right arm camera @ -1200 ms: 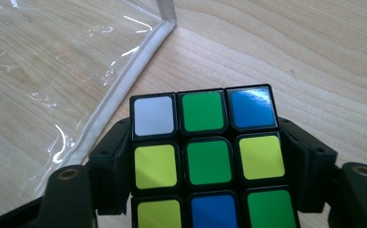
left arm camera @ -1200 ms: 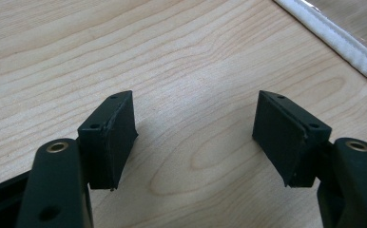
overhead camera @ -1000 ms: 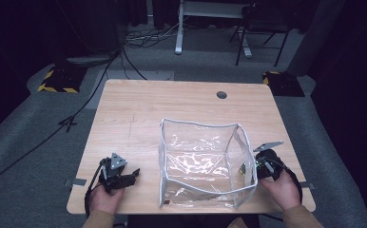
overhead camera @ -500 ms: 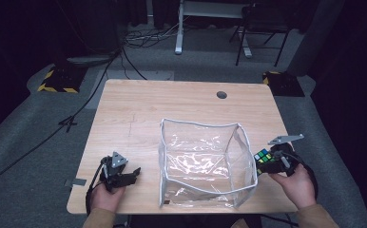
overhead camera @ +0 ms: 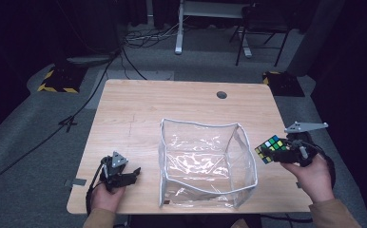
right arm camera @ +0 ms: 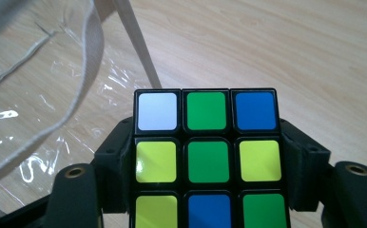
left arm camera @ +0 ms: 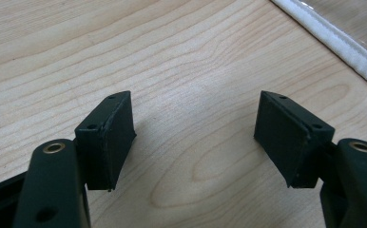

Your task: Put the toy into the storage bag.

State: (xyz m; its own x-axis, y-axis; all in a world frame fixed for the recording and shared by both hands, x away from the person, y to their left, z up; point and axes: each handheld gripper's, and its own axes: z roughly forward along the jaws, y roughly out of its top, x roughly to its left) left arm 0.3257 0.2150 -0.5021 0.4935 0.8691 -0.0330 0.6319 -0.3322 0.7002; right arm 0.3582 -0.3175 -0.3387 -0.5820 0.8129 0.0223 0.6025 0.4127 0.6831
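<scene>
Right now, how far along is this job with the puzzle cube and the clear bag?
Done: the right gripper has clamped the puzzle cube and holds it above the table, beside the clear bag. In hand: carrying the cube, probably toward the bag's open top. Left: getting it inside; nothing is in the bag. The left gripper rests open beside the bag.

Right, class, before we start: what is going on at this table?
A person works with a gripper in each hand. The right gripper is shut on a colourful puzzle cube and holds it above the table, beside the right wall of an open clear plastic bag. The left gripper rests open on the wood, left of the bag, holding nothing.
</scene>
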